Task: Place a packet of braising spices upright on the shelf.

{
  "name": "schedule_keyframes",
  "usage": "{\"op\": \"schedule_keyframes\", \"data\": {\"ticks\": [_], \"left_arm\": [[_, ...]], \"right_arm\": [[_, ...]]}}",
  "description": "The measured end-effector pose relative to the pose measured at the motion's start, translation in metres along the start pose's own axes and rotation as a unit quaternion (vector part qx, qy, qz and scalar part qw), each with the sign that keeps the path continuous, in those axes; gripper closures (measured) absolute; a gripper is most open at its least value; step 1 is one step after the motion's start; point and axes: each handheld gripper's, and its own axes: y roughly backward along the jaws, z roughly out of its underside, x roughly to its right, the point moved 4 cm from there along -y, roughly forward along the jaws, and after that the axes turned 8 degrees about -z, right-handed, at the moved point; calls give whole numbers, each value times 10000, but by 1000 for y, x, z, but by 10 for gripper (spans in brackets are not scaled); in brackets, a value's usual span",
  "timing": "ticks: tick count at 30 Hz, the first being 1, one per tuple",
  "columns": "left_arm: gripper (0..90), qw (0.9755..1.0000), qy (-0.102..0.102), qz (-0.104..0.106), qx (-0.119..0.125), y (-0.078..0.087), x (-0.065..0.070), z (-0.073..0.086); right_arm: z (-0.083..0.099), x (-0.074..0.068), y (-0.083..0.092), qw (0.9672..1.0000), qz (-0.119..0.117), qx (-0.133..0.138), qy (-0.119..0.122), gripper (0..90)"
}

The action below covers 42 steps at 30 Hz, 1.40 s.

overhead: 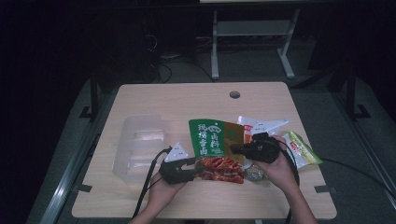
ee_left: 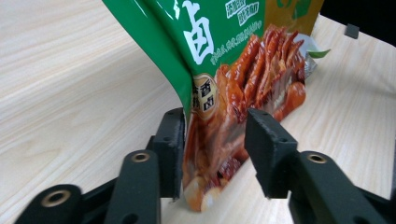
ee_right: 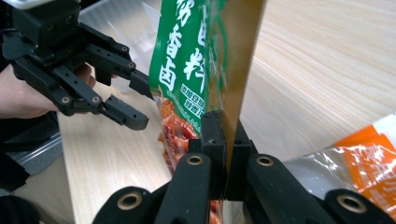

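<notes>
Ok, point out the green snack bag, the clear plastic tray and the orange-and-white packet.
green snack bag [overhead: 209, 135], high view, green upper panel.
clear plastic tray [overhead: 135, 154], high view, its middle.
orange-and-white packet [ee_right: 373, 158], right gripper view, orange print.

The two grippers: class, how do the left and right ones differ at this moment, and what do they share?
The left gripper has its jaws apart, the green snack pouch standing loose between them; the right gripper has its jaws shut on the pouch's edge. In the high view the left gripper sits at the pouch's lower left corner, the right gripper at its right side. Both are black, hand-held and trail a cable.
</notes>
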Motion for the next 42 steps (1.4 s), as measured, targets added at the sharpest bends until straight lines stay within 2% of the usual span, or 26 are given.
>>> {"op": "schedule_keyframes", "data": {"ticks": [5, 8, 11, 16, 18, 23, 25, 31, 35, 40, 42], "left_arm": [[449, 10000, -14, -49, 29, 13, 0, 4], [438, 10000, 48, -1, 52, 21, -1, 8], [432, 9999, 29, 114, 30, 25, -1, 13], [412, 9997, -57, 225, 16, 28, 0, 14], [400, 9996, -35, 285, 43, 29, 1, 15], [365, 9995, -134, 279, 41, 31, 0, 17], [341, 9992, -173, 355, 49, 33, -1, 16], [289, 9986, -323, 398, 98, 36, -1, 15], [275, 9984, -285, 463, 131, 36, -1, 15], [250, 9978, -337, 566, 113, 37, 1, 14], [247, 9978, -358, 548, 105, 37, 2, 14]], "right_arm": [[-6, -11, 3, 9999, -72, 87, 112, 896], [-11, -15, 4, 9996, -139, 172, 152, 897], [-17, -18, 4, 9996, -67, 181, 205, 897], [-25, -18, 4, 9996, 11, 155, 254, 897], [-28, -19, 4, 9996, 29, 144, 258, 897], [-39, -18, 5, 9994, 34, 196, 283, 897], [-44, -19, 5, 9992, 32, 212, 328, 897], [-59, -20, 4, 9990, 42, 154, 420, 897], [-64, -20, 4, 9990, 13, 146, 422, 897], [-69, -16, -1, 9991, -20, 104, 400, 897], [-71, -15, -2, 9992, -22, 103, 390, 897]]}}
